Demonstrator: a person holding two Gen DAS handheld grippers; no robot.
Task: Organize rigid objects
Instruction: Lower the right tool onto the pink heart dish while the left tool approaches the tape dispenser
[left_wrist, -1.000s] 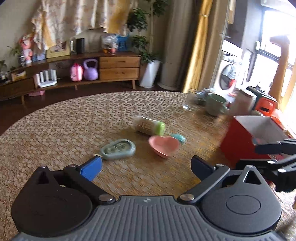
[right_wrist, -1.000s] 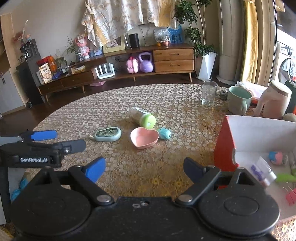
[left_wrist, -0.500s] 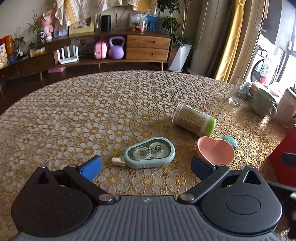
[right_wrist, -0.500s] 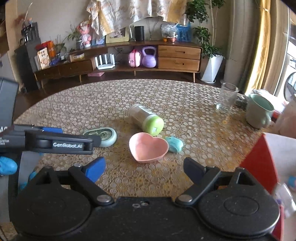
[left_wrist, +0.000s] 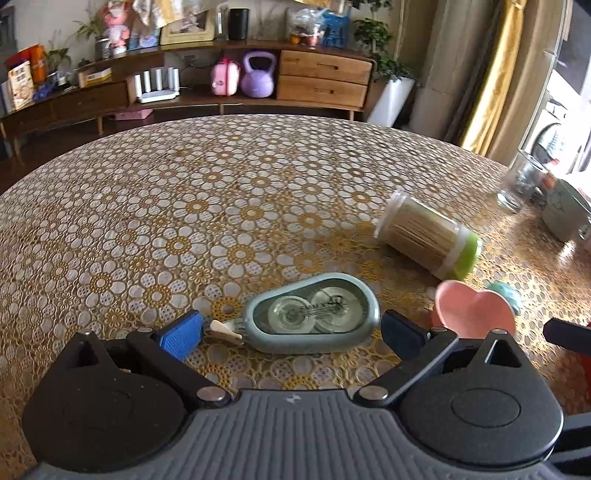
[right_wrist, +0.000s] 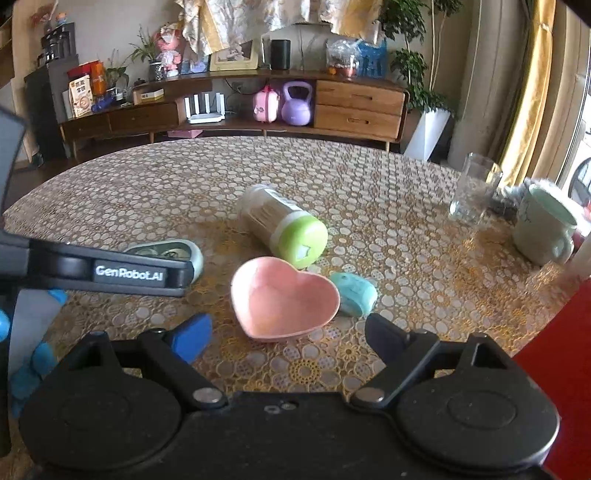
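As both grippers drop closer, correction tape dispenser (left_wrist: 314, 314) now sits between spread left fingers (left_wrist: 181, 334), untouched; pink heart dish (right_wrist: 282, 299) just ahead of spread right fingers (right_wrist: 194, 332); grasps look imminent.

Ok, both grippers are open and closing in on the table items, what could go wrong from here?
The left gripper straddles the flat grey-green tape dispenser, which lies low; the pads may slip over it. The right gripper nears the pink heart-shaped dish, whose sloped rim touches the small teal piece and could knock it. The green-capped toothpick jar lies sideways and might roll.
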